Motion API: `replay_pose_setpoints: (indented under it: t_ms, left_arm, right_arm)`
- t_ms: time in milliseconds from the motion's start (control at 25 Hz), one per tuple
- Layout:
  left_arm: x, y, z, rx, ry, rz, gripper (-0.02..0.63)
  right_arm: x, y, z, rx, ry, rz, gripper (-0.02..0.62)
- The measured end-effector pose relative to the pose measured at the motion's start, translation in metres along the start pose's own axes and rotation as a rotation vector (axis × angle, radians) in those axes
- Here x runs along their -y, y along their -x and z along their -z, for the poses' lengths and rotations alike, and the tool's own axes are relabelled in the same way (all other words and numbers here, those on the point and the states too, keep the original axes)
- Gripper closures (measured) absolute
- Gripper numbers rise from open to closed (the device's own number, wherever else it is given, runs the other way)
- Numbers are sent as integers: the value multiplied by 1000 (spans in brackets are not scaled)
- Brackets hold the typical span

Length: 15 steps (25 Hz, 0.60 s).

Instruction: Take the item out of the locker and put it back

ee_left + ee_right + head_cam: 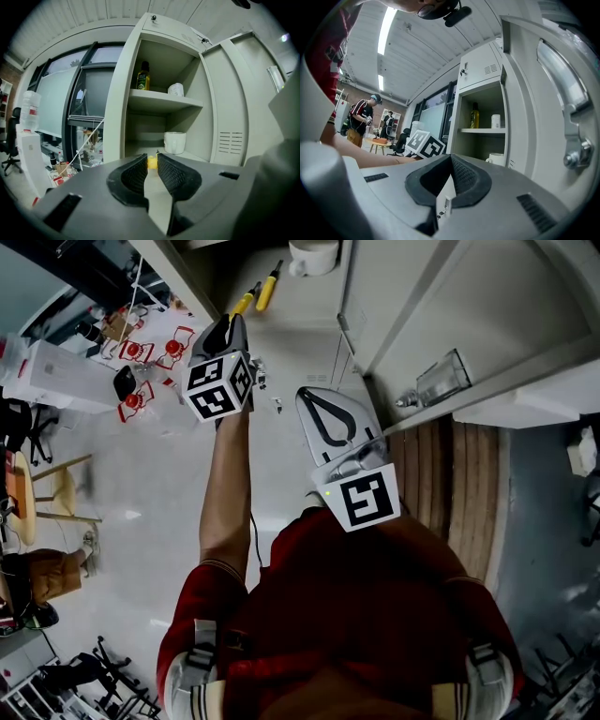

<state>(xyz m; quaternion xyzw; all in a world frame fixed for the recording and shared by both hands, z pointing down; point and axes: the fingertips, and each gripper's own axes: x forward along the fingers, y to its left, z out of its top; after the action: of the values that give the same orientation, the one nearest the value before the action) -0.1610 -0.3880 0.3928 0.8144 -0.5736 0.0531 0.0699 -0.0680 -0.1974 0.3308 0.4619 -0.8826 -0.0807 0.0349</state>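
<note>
The open locker (pixel 159 101) stands ahead with its door (pixel 229 108) swung to the right. My left gripper (pixel 152 158) is shut on a yellow-handled tool (pixel 152 162) in front of the lower compartment. In the head view the yellow and black tool (pixel 267 289) sticks out past the left gripper (pixel 234 322) toward the locker floor. On the upper shelf stand a bottle (pixel 143 77) and a white roll (pixel 176 89). A white mug (pixel 175 142) sits on the lower shelf. My right gripper (pixel 449 158) hangs back beside the door, shut with nothing in it.
The door's metal handle (pixel 574 140) is close on the right of the right gripper. Small red items and a white box (pixel 56 376) lie on the floor at left, with a stool (pixel 61 488). People stand at a table (pixel 363 117) far off.
</note>
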Motion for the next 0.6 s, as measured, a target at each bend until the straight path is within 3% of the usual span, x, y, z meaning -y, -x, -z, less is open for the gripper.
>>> replay_pose_setpoints:
  t_ms: [600]
  left_arm:
    - [0,-33,11,-71,-50,4,534]
  right_arm:
    - [9,2,7,-32,18,23,598]
